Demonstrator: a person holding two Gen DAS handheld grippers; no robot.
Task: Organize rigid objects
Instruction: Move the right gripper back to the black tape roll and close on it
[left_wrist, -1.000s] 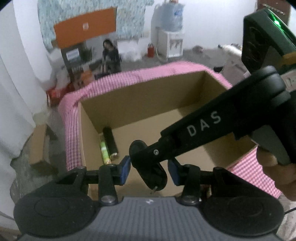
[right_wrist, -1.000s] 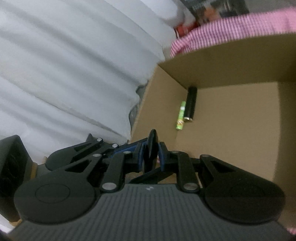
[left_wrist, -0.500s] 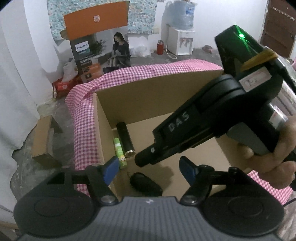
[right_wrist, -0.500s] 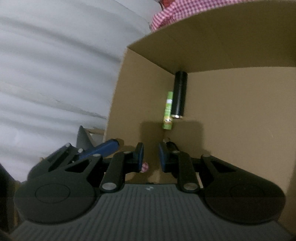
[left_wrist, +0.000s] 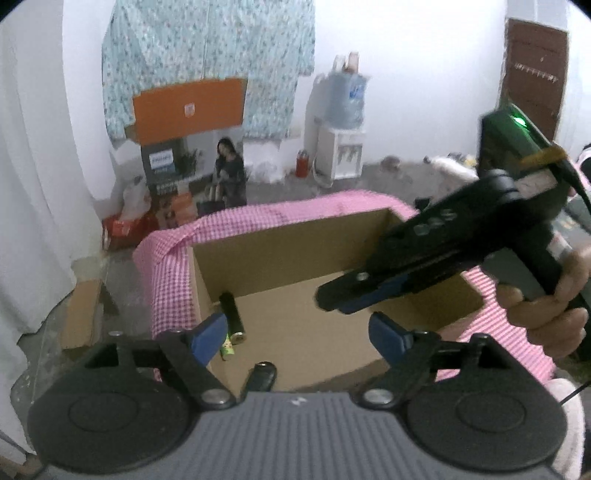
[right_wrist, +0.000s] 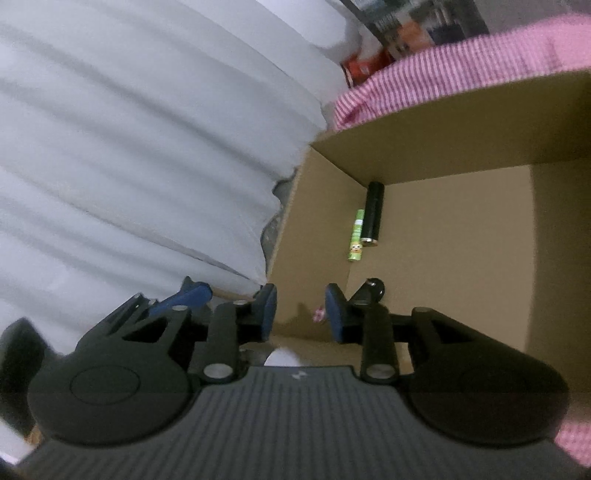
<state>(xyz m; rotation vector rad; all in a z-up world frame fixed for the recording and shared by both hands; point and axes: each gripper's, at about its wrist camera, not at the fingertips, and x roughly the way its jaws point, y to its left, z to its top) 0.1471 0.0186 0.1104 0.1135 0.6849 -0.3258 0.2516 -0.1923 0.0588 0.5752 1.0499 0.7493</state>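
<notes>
Left wrist: your left gripper (left_wrist: 293, 334) is spread wide, jaws just opened, nothing between them. The fob (left_wrist: 261, 376) lies on the box (left_wrist: 280, 251) floor near the front wall, w/ the black tube (left_wrist: 232, 313) & green tube (left_wrist: 227, 349) by the left wall.

Right wrist: your right gripper (right_wrist: 300, 314) is partly parted – jaws just opened, empty. Fob (right_wrist: 371, 290) sits behind the right finger.
</notes>
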